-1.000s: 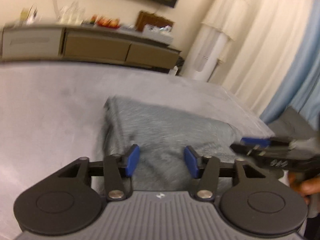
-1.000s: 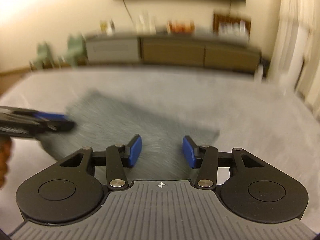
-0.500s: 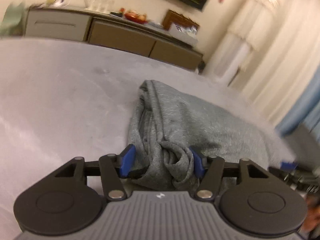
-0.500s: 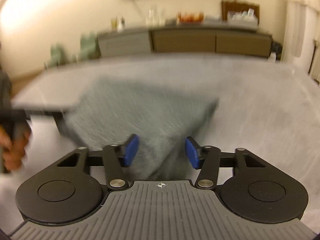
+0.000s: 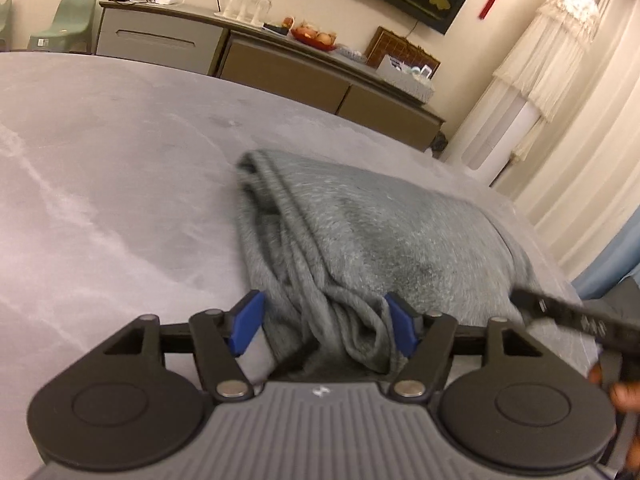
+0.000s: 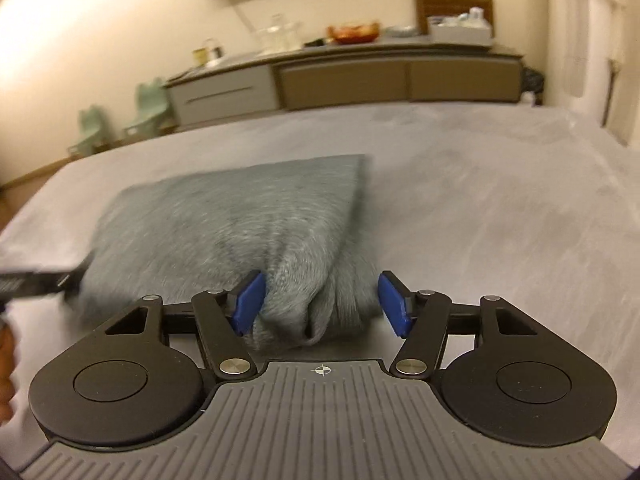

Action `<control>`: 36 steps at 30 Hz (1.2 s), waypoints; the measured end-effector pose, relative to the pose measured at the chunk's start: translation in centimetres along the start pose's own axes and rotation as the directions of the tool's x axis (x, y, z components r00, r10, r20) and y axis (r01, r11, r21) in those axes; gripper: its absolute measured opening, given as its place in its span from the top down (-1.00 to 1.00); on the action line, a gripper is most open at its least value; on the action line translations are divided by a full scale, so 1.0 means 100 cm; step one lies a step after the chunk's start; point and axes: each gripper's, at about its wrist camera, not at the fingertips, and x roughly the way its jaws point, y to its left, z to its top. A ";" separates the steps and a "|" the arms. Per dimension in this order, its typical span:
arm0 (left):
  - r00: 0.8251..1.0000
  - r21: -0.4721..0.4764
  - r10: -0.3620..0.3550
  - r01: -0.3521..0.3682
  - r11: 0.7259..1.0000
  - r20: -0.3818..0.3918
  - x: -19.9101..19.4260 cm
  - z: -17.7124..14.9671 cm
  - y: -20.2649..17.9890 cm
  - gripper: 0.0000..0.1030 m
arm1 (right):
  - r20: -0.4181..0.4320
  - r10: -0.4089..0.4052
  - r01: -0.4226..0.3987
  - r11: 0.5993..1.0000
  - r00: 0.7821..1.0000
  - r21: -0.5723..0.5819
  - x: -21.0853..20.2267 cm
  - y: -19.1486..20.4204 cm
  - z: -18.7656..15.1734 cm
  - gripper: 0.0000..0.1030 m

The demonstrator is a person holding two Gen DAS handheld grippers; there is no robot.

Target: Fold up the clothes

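A grey knit garment (image 5: 380, 220) lies folded on a pale grey cloth surface (image 5: 100, 160). Its bunched near-left corner sits between the jaws of my left gripper (image 5: 324, 316), which are opening; the left pad (image 5: 246, 322) stands clear of the cloth. In the right wrist view the garment (image 6: 240, 216) has its near-right corner gathered between the jaws of my right gripper (image 6: 320, 300), which are closing; the right pad (image 6: 394, 304) is just off the fabric. Each view shows the other tool's black finger at its edge, blurred.
A long sideboard (image 5: 280, 72) with glasses, a fruit bowl and boxes runs along the far wall. Pale green chairs (image 6: 148, 108) stand at its left end. A white fringed floor lamp (image 5: 532, 80) and curtains stand to the right. A person's hand (image 5: 624, 396) holds the right tool.
Both grippers have closed in on the garment's near edge. Bunched cloth now sits between each pair of jaws, where a second ago it lay flat beyond them. The left jaws have widened.
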 end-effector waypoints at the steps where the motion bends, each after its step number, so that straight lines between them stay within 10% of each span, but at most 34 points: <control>1: 1.000 0.020 0.016 -0.016 1.000 -0.001 0.002 0.000 -0.007 -0.36 | -0.007 0.010 -0.010 1.000 1.000 0.018 0.004 -0.007 0.004 -0.29; 8: 0.989 0.084 0.066 -0.078 0.993 0.135 -0.037 -0.002 -0.024 -0.29 | 0.055 0.114 -0.116 0.992 0.992 0.045 -0.015 -0.020 0.028 -0.25; 13: 0.987 0.103 0.155 -0.159 0.982 0.045 -0.005 -0.009 -0.018 -0.52 | -0.008 0.089 -0.089 0.989 0.996 -0.117 0.013 0.000 0.029 -0.24; 18: 0.985 0.060 0.165 -0.168 0.984 0.055 -0.032 -0.006 -0.015 -0.53 | -0.009 0.124 -0.124 0.992 0.992 -0.013 -0.002 -0.015 0.042 -0.28; 21: 0.979 0.073 0.188 -0.194 0.978 0.081 -0.062 -0.016 -0.024 -0.62 | 0.059 0.163 -0.166 0.986 0.985 0.035 -0.050 -0.023 0.048 -0.76; 29: 0.993 0.074 0.121 -0.120 0.990 -0.008 -0.063 -0.052 -0.068 -0.92 | -0.024 0.073 -0.074 0.996 0.997 -0.052 -0.084 -0.009 -0.016 -0.97; 36: 0.966 -0.017 0.258 -0.259 0.966 -0.031 -0.009 -0.006 -0.034 -0.71 | -0.029 0.033 -0.033 0.999 0.999 -0.013 -0.099 -0.022 -0.040 -0.97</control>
